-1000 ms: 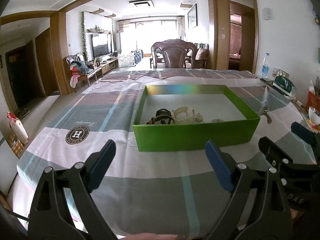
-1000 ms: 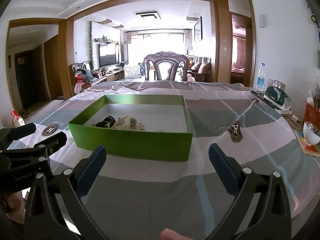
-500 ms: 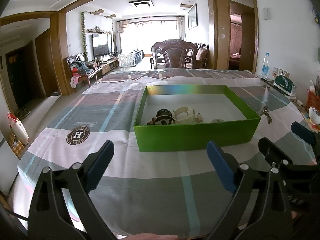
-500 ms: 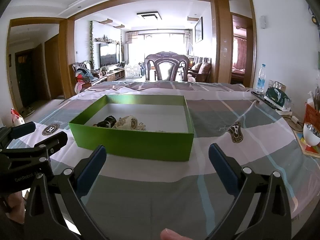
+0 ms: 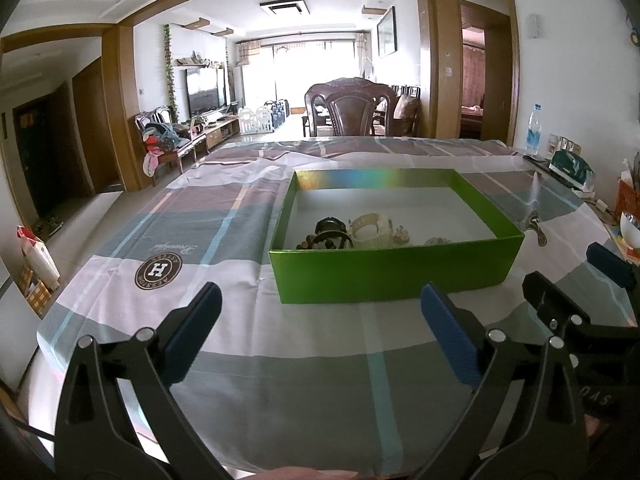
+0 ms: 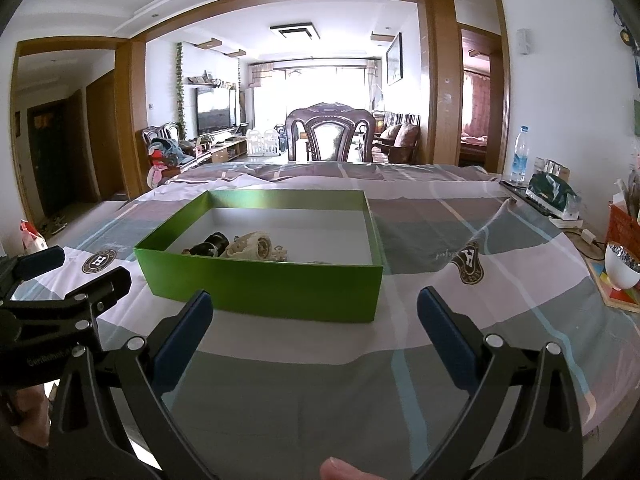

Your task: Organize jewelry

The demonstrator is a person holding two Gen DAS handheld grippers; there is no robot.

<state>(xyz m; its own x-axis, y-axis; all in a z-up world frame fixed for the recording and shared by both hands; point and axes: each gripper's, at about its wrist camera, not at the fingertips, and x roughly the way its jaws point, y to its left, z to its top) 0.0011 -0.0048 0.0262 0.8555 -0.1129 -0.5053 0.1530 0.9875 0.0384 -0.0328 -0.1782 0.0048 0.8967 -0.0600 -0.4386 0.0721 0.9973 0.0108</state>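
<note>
Two gaping grippers, glossy rectangular green box [image 5: 394, 270]

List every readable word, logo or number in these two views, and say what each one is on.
"H": round dark emblem on the tablecloth; its ring lettering is too small to read.
Cursive script beside it: upside down, illegible.
Second emblem and script: unreadable.
Left gripper body lettering: too blurred to read.
Water bottle label: too small.

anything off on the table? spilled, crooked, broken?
Nothing spilled or broken. The jewelry is heaped in one tangle at the near side of the green box, not sorted. The tablecloth is rumpled at the far end. Both tongs are empty.
</note>
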